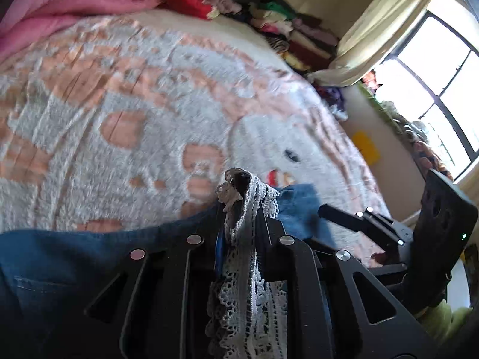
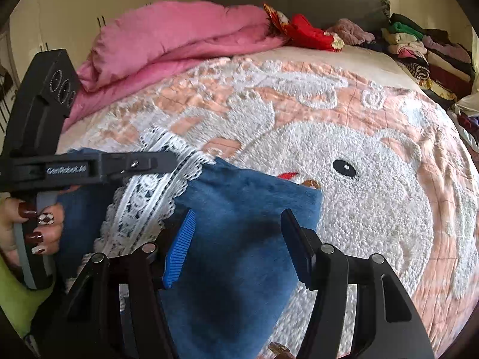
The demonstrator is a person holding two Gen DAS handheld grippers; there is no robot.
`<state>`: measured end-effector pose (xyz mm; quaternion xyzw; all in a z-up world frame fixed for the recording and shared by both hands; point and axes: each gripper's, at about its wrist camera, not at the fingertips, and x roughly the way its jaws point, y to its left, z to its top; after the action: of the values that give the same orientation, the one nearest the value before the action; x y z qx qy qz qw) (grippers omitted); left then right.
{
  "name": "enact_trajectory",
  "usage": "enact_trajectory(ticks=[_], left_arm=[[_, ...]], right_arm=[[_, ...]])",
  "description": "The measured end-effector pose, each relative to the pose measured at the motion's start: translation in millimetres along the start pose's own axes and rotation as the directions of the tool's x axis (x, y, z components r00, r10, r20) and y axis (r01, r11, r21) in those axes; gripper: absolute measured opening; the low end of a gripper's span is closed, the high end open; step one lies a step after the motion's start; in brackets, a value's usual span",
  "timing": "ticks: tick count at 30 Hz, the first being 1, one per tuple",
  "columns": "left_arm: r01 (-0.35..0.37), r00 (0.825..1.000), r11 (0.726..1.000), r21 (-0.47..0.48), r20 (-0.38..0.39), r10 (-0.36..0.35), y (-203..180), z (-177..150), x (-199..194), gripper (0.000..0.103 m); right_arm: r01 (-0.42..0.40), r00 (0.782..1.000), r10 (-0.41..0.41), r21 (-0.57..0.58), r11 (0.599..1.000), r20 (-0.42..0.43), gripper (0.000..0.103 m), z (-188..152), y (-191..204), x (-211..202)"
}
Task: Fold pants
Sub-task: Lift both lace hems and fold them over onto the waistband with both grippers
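Lace trim [image 1: 239, 239] of the blue pants [image 2: 239, 239] is clamped in the left claw [image 1: 239, 209], while the right claw [image 2: 238, 233] is held apart over the cloth, so folding is judged barely begun on the bedspread [image 2: 359, 164].

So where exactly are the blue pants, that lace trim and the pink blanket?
blue pants [image 2: 239, 197]: right wrist view, on the plush blue fabric between the fingers.
lace trim [image 1: 239, 269]: left wrist view, on the strip pinched by the shut fingers.
pink blanket [image 2: 167, 39]: right wrist view, on its bunched top.
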<state>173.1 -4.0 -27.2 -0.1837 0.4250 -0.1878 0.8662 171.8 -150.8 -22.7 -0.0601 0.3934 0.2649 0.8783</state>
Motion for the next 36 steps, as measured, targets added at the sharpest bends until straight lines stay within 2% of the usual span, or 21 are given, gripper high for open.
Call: enact_trajectory(ticks=[3, 5, 10, 11, 13, 16, 18, 22, 24, 28, 30, 36], left_arm=[[-0.040, 0.999, 0.999, -0.003, -0.028, 0.040, 8, -3, 6, 0.019], [-0.039, 0.999, 0.999, -0.009, -0.035, 0.039, 12, -5, 4, 0.020], [-0.069, 0.997, 0.998, 0.009, -0.029, 0.069, 14, -10, 2, 0.027], [-0.064, 0.998, 0.998, 0.009, -0.023, 0.064, 14, -11, -1, 0.028], [-0.067, 0.998, 0.998, 0.022, -0.002, 0.067, 12, -12, -8, 0.030], [-0.105, 0.994, 0.993, 0.053, 0.037, 0.103, 9, -11, -17, 0.037], [-0.101, 0.994, 0.994, 0.047, 0.046, 0.098, 10, -10, -22, 0.039], [-0.095, 0.995, 0.994, 0.050, 0.038, 0.093, 7, -12, -28, 0.049], [-0.081, 0.996, 0.996, 0.046, 0.029, 0.080, 7, -14, -31, 0.058], [-0.097, 0.995, 0.994, 0.058, 0.036, 0.095, 2, -19, -42, 0.064], [-0.099, 0.994, 0.993, 0.062, 0.044, 0.096, 0, -20, -48, 0.072], [-0.113, 0.993, 0.991, 0.068, 0.035, 0.111, -5, -26, -65, 0.073]], right_arm=[[0.010, 0.999, -0.010, 0.000, 1.000, -0.037, 0.058, -5, -2, 12], [0.028, 0.998, -0.028, -0.004, 1.000, -0.050, 0.058, -9, -3, 18], [0.042, 0.998, -0.042, -0.007, 0.999, -0.041, 0.059, -12, -3, 16], [0.039, 0.999, -0.039, -0.001, 0.999, -0.037, 0.060, -12, -4, 14], [0.034, 0.999, -0.033, 0.026, 0.999, -0.029, 0.068, -15, -7, 5], [0.026, 1.000, -0.026, 0.071, 0.997, 0.003, 0.071, -24, -11, -14], [0.023, 1.000, -0.025, 0.094, 0.995, 0.017, 0.076, -32, -14, -27], [0.022, 0.999, -0.026, 0.123, 0.992, 0.027, 0.076, -47, -17, -47], [0.024, 0.999, -0.028, 0.122, 0.992, 0.027, 0.076, -52, -17, -55], [0.033, 0.999, -0.037, 0.102, 0.994, 0.032, 0.076, -56, -12, -65], [0.031, 0.999, -0.035, 0.099, 0.995, 0.036, 0.076, -56, -10, -69], [0.023, 0.998, -0.027, 0.079, 0.997, 0.052, 0.076, -55, -1, -77]])
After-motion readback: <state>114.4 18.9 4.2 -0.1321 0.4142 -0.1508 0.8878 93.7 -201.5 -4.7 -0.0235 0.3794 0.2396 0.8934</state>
